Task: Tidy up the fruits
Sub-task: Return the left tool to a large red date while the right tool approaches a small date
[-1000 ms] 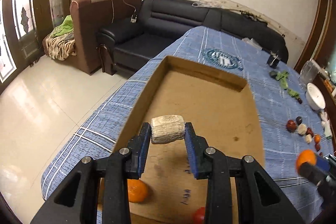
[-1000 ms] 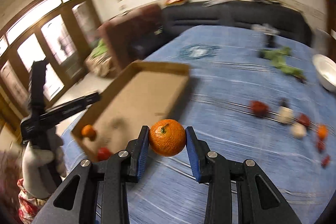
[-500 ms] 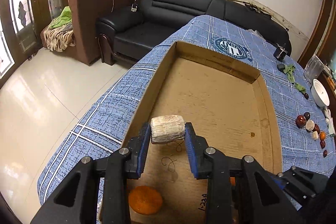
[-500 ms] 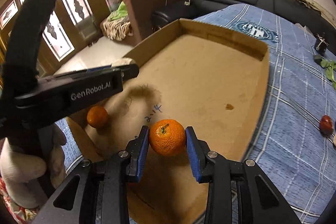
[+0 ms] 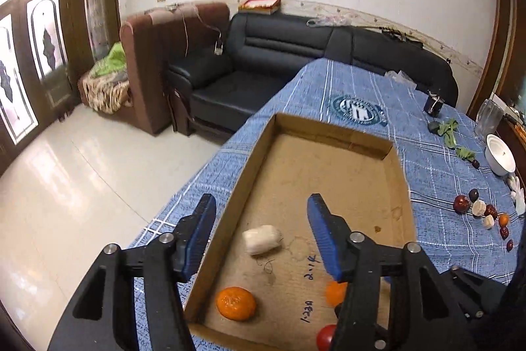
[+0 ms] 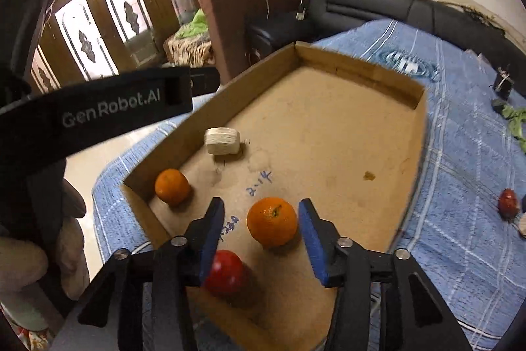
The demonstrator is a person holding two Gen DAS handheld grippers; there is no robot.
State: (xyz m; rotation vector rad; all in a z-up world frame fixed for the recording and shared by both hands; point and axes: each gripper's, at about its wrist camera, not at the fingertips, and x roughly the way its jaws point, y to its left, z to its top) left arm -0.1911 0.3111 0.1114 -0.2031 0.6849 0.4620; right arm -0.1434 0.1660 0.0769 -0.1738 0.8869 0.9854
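Note:
A shallow cardboard box (image 5: 332,127) (image 6: 361,64) lies on the blue checked tablecloth. My left gripper (image 5: 261,206) hovers over its near left part with jaws opening, and nothing is between them. Below it a pale cream block (image 5: 262,239) (image 6: 222,140) lies on the box floor. My right gripper (image 6: 261,206) is low over the near end, jaws opening. An orange (image 6: 272,221) rests on the floor between them, with a gap on each side. Another orange (image 5: 236,303) (image 6: 172,186) sits in the near left corner. A red fruit (image 6: 227,272) lies by the right gripper's left finger.
Several small fruits (image 5: 480,213) lie in a row on the cloth to the right of the box, near a white bowl (image 5: 499,158) and green leaves (image 5: 450,134). The table's left edge drops to a tiled floor. A gloved hand (image 6: 33,268) holds the left gripper's body (image 6: 98,111).
Both grippers have gone from shut to open. The cream block has dropped from the left jaws onto the box floor, and the orange has left the right jaws. The left gripper pulled up and back.

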